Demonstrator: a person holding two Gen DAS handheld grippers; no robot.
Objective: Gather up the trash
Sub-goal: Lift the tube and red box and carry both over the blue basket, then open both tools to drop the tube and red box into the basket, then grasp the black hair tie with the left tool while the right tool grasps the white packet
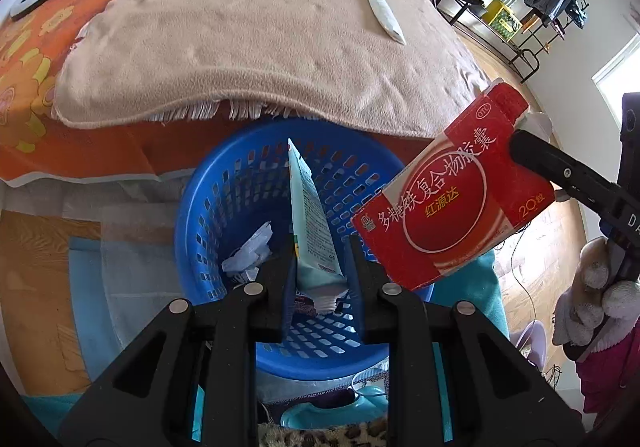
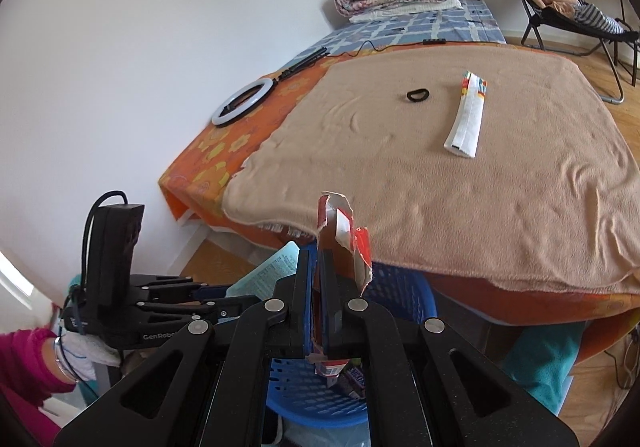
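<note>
Left gripper [image 1: 320,247], jaws nearly closed, pinches a soft, light tube [image 1: 310,207] above the blue basket [image 1: 208,183] by the bed's near edge. Right gripper [image 2: 316,271], fully closed, clamps a torn red carton [image 1: 448,199]: light, crushable, best held by its flat faces.

A pale green squeezed plastic tube [image 1: 311,207] stands upright, cap end down, over the round blue perforated plastic basket [image 1: 224,183], which holds crumpled white paper [image 1: 250,253]. A flattened red cardboard medicine box [image 1: 448,191] hangs tilted above the basket's rim. A white folded wrapper [image 2: 466,115] lies flat on the beige blanket.
</note>
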